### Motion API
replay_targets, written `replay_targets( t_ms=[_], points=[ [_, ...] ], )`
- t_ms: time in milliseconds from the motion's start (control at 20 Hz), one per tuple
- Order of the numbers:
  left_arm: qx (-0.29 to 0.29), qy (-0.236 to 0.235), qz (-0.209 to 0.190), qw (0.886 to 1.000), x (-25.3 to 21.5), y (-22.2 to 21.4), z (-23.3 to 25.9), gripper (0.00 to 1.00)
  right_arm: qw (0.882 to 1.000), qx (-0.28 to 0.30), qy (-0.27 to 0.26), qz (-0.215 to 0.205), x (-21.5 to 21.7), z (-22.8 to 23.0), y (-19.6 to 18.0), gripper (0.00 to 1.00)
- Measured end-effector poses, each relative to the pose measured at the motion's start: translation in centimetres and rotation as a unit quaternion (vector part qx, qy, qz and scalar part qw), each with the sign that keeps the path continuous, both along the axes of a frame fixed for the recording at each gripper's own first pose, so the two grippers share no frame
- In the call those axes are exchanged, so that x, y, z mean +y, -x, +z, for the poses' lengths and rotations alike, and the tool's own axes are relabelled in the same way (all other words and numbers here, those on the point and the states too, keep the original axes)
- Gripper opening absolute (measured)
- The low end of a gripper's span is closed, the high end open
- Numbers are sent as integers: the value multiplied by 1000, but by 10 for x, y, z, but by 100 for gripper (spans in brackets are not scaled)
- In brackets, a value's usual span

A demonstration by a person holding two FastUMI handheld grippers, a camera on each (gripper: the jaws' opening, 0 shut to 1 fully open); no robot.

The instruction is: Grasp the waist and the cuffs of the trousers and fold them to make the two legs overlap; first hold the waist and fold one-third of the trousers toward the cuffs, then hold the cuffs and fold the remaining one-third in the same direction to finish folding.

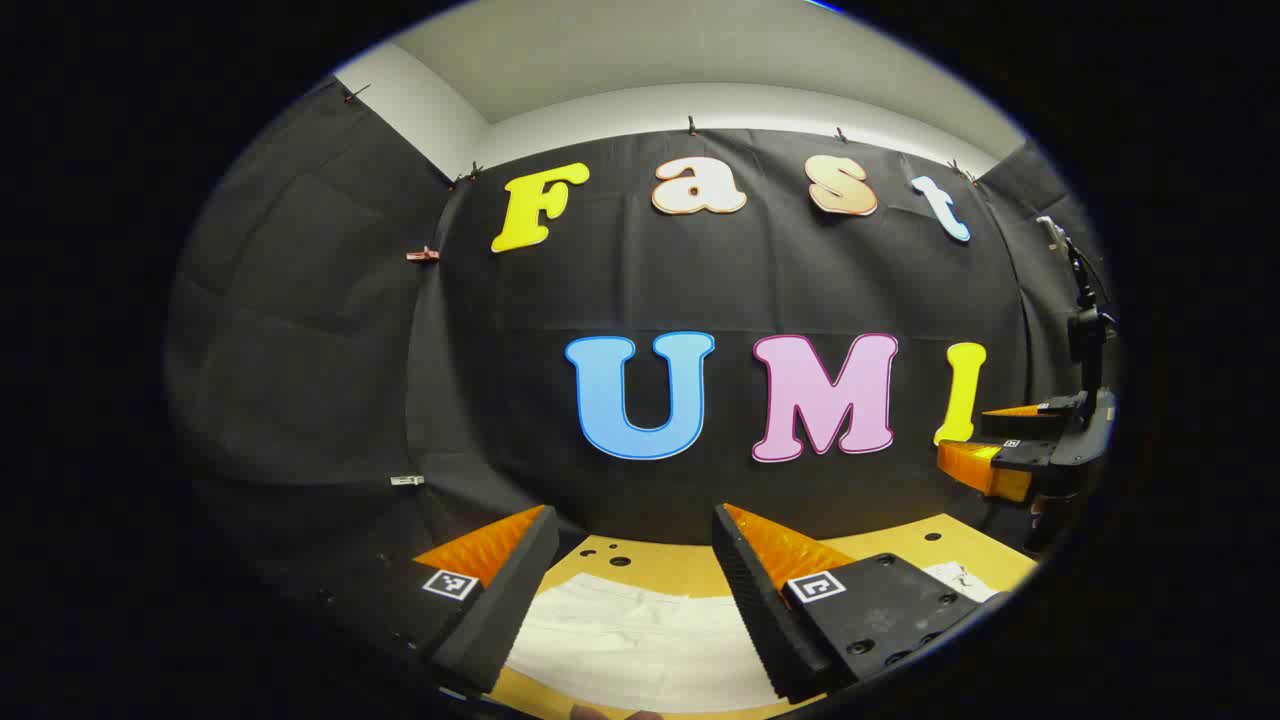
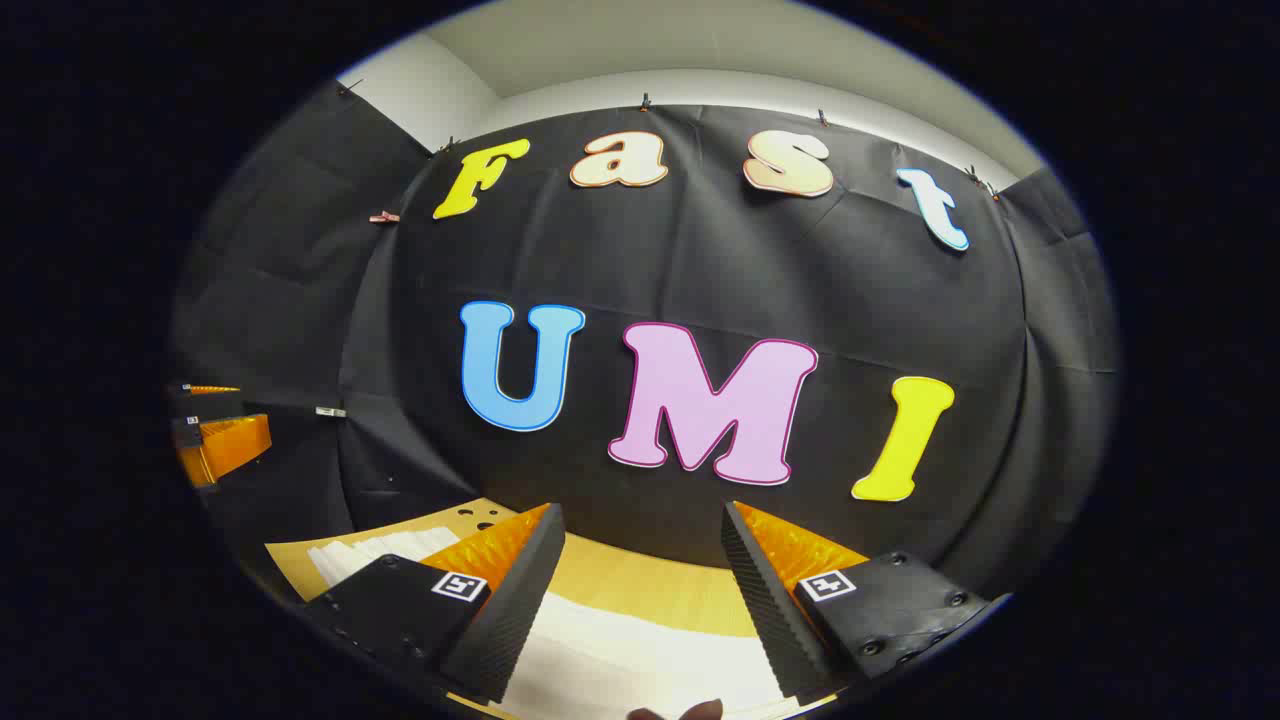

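Left gripper (image 1: 632, 545): fingers spread wide, nothing between them, held above the near part of the table (image 1: 690, 570). White trousers (image 1: 640, 640) flat on the wooden tabletop, directly below and between the fingers, apart from them. Small holes in the tabletop just past the far edge of the cloth. Right gripper (image 1: 985, 440) visible far right in left gripper view, raised off the table, fingers apart.

Right gripper (image 2: 640, 545) in its own view: fingers parted wide, gripping nothing, above the trousers (image 2: 640, 655), which run on to the left (image 2: 370, 550). Left gripper (image 2: 215, 425) at far left, raised, spread unclear from there.
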State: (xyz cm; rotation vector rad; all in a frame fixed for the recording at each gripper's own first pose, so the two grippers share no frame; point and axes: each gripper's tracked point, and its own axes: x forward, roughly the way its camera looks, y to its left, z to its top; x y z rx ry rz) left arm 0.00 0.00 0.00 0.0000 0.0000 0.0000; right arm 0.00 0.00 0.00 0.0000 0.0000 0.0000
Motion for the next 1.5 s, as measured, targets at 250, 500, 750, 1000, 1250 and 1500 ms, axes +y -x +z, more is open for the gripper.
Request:
replay_targets(
  t_ms=[250,500,750,1000,1250,1500],
  points=[
    [-3,2,-14,1000,11,-4,-9,96,999,3,30,-36,-14,-1,13,97],
    [16,16,-38,999,12,-17,-32,96,996,-1,45,-81,-38,2,41,97],
    [47,-6,-52,998,11,-38,-66,96,991,28,82,-98,-64,-26,50,96],
    [90,-149,-123,977,37,-52,-131,98,970,89,207,-94,-118,-88,70,97],
    [179,-313,-216,908,70,-42,-236,98,940,176,286,-65,-156,-159,100,97],
    [278,-400,-260,834,116,-27,-338,98,913,245,325,-35,-161,-221,123,97]
  ],
)
